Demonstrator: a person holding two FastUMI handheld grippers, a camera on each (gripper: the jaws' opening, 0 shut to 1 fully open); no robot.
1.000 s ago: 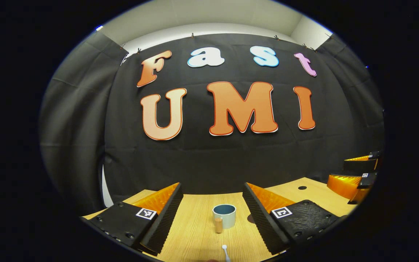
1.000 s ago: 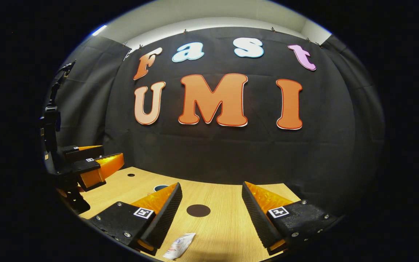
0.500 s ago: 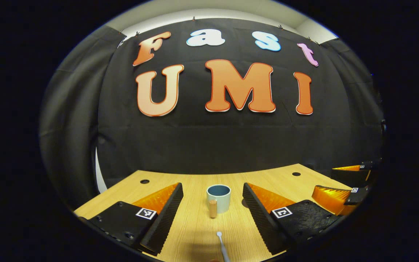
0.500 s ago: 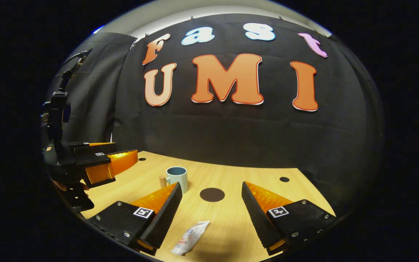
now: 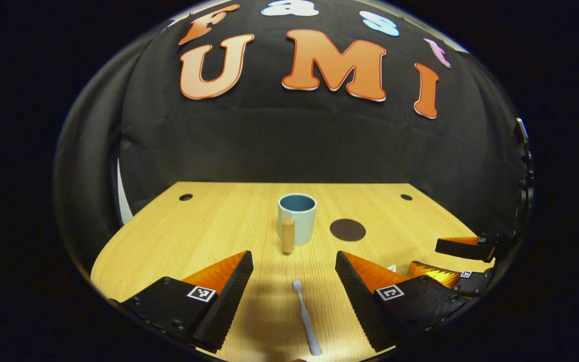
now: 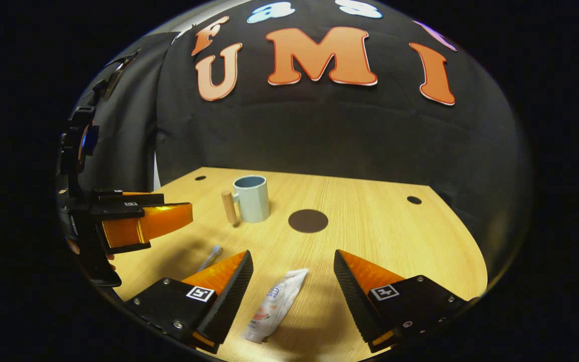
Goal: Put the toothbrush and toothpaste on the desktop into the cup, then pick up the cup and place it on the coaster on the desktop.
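Note:
A pale blue cup (image 5: 297,217) with a wooden handle stands upright mid-table; the right gripper view shows the cup (image 6: 252,198) too. A white toothbrush (image 5: 305,317) lies flat on the wood between the fingers of my open left gripper (image 5: 293,269), which hovers above it. Its head also shows as the toothbrush (image 6: 209,257). A white toothpaste tube (image 6: 275,304) lies between the fingers of my open right gripper (image 6: 293,266). A dark round coaster (image 5: 348,230) sits right of the cup, seen again as the coaster (image 6: 308,220). Neither gripper holds anything.
The wooden table (image 5: 209,221) has small round holes near its far corners and ends at the black cloth wall. The right gripper (image 5: 450,261) shows at the right edge of the left gripper view; the left gripper (image 6: 133,226) and a hand show at the left of the right one.
Both cameras have tilted downward, so more tabletop shows. The toothbrush and the toothpaste tube now lie fuller between their grippers' fingers. Nothing was grasped.

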